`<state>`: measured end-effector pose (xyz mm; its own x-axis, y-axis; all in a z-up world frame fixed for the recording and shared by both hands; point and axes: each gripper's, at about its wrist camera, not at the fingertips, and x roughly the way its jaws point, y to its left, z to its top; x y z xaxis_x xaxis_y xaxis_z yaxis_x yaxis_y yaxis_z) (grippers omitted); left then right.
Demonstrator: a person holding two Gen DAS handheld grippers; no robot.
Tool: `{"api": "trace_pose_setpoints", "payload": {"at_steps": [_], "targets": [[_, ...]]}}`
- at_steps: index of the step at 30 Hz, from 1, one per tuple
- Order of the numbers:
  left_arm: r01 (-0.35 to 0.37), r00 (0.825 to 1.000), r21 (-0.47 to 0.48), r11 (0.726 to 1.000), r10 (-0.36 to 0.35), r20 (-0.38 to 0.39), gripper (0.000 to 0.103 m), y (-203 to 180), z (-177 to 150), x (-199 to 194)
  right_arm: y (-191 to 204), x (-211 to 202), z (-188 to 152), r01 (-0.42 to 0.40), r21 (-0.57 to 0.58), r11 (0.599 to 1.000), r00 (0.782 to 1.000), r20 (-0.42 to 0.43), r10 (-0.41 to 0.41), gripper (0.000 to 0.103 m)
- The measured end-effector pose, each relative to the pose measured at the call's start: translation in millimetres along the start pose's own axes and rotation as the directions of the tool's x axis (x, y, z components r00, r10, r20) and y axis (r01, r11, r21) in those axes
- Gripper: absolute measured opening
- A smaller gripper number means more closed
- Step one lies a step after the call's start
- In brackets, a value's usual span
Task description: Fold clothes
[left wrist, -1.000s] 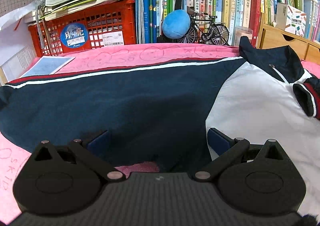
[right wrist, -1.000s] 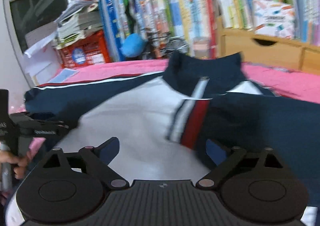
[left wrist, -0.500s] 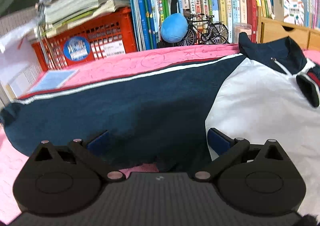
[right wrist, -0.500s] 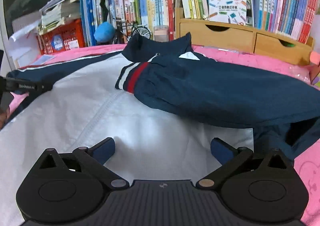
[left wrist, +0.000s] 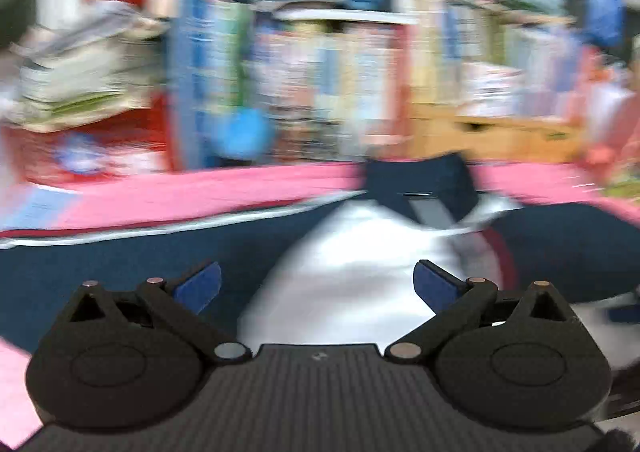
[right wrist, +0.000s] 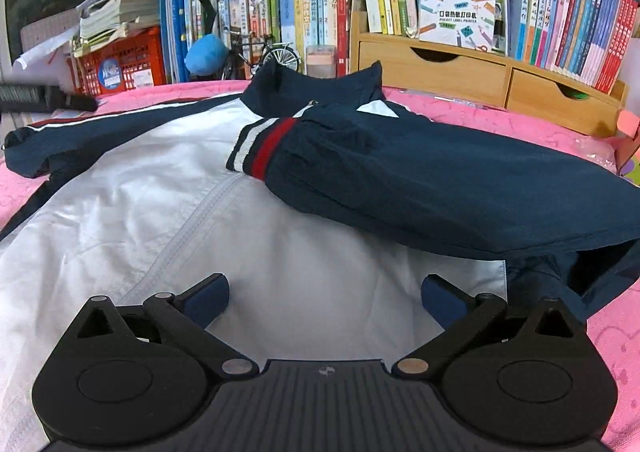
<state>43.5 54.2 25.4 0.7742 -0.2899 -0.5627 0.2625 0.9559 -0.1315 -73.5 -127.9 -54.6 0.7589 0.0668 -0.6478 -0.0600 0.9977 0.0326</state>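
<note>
Left tool (left wrist: 316, 286) and right tool (right wrist: 325, 294) both have jaws spread wide, gripping nothing

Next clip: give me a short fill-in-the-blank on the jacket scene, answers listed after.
1. The jacket lies on a ____ cloth.
2. One navy sleeve is folded across the jacket's ____ front panel.
3. That sleeve's cuff has white and ____ stripes.
4. The right gripper is ____ and holds nothing.

Answers: pink; white; red; open
</note>
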Motion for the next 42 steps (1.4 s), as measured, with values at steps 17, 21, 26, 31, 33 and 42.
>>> {"api": "trace_pose_setpoints", "payload": {"at_steps": [17,21,26,31,33,42], "targets": [[0.215,0.964,-0.291,0.932,-0.250,-0.089,0.039,-53,-4,110,-34,-12,-4,-0.001,0.201,0.980,0.998,0.060,-0.012,0.103],[0.284,0.948,-0.271,0.920,-0.312,-0.066,0.040,-56,-6,109,-35,-12,-4,-0.004,0.204,0.979,0.998,0.061,-0.009,0.103],[0.305,0.935,-0.388,0.870,-0.351,-0.051,0.044,-47,-6,116,-34,-12,-3,-0.004,0.205,0.979,0.998,0.061,-0.008,0.103],[0.426,0.876,-0.478,0.768,-0.482,0.007,0.045,-42,-3,115,-33,-13,-3,0.004,0.197,0.980,0.998,0.056,-0.015,0.103],[0.440,0.863,-0.492,0.751,-0.504,0.003,0.065,-44,-3,118,-32,-13,-3,0.008,0.192,0.981,0.998,0.053,-0.019,0.103],[0.361,0.906,-0.363,0.859,-0.416,-0.081,0.041,-74,-12,130,-29,-13,-1,0.022,0.179,0.984,0.999,0.045,-0.030,0.103]]}}
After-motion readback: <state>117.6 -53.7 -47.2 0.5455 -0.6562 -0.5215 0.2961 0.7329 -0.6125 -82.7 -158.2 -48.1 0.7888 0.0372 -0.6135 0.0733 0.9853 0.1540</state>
